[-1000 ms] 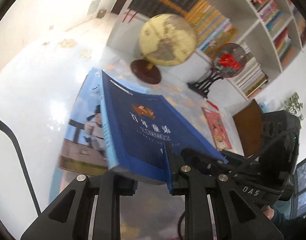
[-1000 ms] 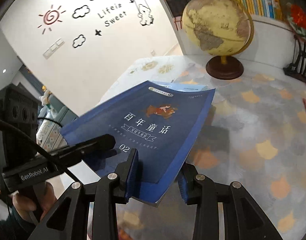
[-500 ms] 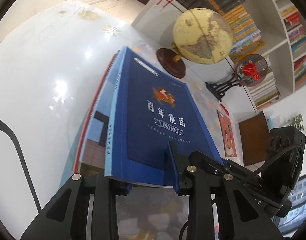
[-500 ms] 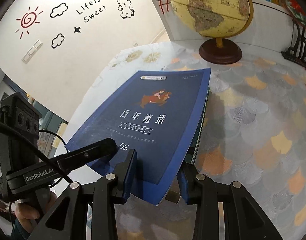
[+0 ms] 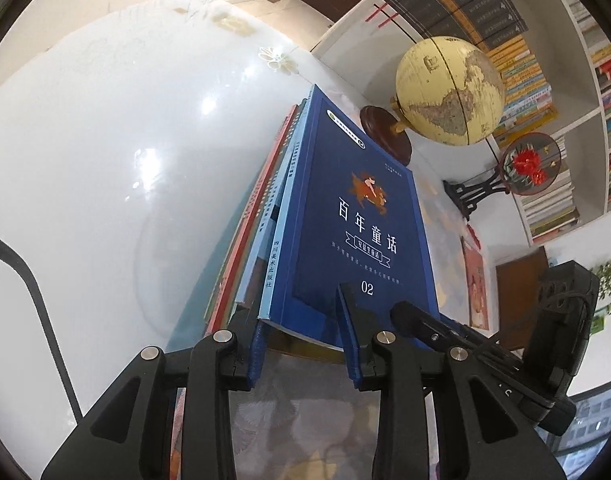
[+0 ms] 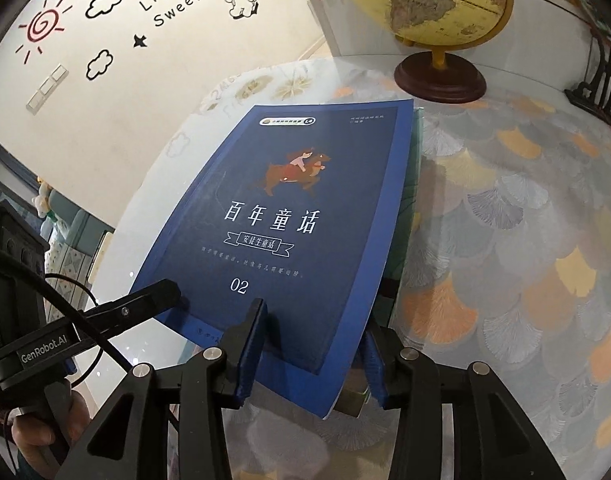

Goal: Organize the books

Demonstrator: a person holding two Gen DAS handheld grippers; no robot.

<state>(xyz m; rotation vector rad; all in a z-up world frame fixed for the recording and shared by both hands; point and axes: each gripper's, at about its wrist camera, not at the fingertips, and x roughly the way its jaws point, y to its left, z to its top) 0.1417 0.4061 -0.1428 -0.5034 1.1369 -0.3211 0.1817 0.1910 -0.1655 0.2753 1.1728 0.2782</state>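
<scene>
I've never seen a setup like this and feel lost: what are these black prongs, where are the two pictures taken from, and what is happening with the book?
There is no robot here. A person holds a two-finger gripper in each hand, each with a fisheye camera looking along its fingers. One picture looks from the left gripper, the other from the right gripper; the black prongs are their fingers. On the table lies a stack of books with a dark blue storybook on top, and a globe stands behind. Each gripper has a near corner of the storybook between its fingers, but both have just been opening, so it seems set down, not gripped.
</scene>
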